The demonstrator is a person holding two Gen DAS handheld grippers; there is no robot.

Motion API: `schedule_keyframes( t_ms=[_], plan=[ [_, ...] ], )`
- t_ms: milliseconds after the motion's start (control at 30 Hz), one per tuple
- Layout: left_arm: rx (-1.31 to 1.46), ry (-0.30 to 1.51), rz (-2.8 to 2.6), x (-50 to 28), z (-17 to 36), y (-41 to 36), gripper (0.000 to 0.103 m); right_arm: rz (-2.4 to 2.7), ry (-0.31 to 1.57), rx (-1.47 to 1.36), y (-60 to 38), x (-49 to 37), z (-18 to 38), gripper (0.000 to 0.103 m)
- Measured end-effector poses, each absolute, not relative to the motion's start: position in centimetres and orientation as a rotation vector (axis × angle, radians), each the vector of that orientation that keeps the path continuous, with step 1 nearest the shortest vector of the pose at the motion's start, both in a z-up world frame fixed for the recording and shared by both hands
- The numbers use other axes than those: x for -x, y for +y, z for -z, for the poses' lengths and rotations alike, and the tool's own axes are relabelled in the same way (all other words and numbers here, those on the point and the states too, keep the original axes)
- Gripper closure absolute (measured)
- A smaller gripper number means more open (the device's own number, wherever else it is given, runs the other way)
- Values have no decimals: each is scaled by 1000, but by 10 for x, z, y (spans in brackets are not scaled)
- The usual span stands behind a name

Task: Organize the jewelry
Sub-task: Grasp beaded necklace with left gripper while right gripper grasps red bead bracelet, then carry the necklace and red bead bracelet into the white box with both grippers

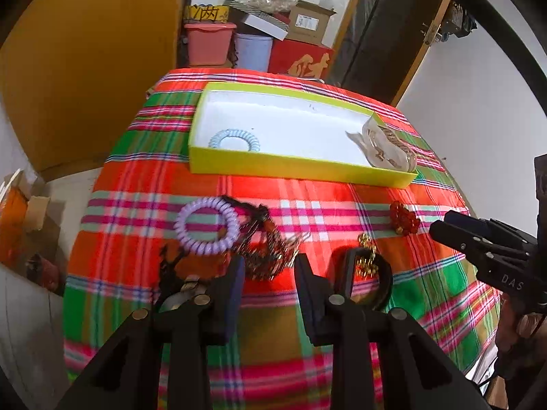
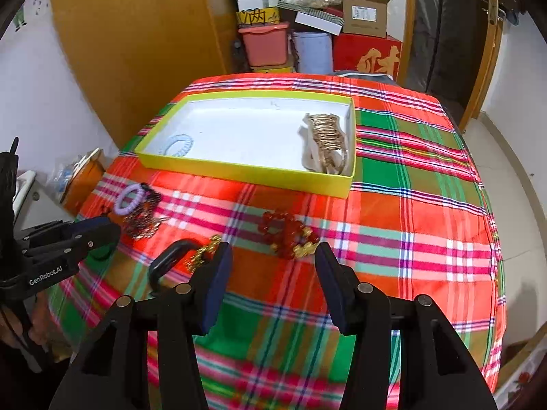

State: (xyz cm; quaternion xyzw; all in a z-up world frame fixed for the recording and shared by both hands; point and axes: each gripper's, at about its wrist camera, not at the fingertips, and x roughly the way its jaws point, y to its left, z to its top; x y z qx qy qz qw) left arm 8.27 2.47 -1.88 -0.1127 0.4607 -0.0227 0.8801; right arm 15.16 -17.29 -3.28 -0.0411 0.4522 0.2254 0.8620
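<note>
A yellow-rimmed tray (image 1: 301,165) (image 2: 246,171) sits mid-table and holds a pale blue coil hair tie (image 1: 234,140) (image 2: 179,145) and a bundle of gold bangles (image 1: 389,147) (image 2: 328,140). On the plaid cloth lie a purple coil hair tie (image 1: 205,223) (image 2: 131,198), a dark beaded piece (image 1: 270,249) (image 2: 143,220), a black bangle with gold beads (image 1: 367,263) (image 2: 177,259) and a red bead bracelet (image 1: 403,220) (image 2: 287,234). My left gripper (image 1: 268,270) is open above the dark beaded piece. My right gripper (image 2: 271,263) is open just short of the red bracelet.
Behind the table stand a pink bin (image 2: 265,46), a blue bucket (image 2: 312,51), a red box (image 2: 367,56) and cardboard boxes. A wooden cabinet (image 2: 136,34) is at the back left. An orange container (image 2: 83,179) sits off the table's left edge.
</note>
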Motion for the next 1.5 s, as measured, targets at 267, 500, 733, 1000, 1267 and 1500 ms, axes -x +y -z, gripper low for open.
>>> schedule_keyframes(
  t_ms=[267,500,733,1000,1267,1500],
  plan=[
    [256,988,76,-111,33,18,73,-471,959,104,-170,-173,45,52],
    [256,1009,63,-123,44,15,73,-480,977,119,-163,-186,56,52],
    [248,1004,54,-130,47,10,81,-492,995,124,-163,-189,65,65],
    [258,989,54,-125,43,12,95,-492,983,89,-170,-184,62,93],
    [275,960,77,-111,30,18,96,-489,981,69,-178,-175,59,93],
    [284,922,90,-96,9,22,96,-495,965,22,-191,-165,46,93]
  ],
)
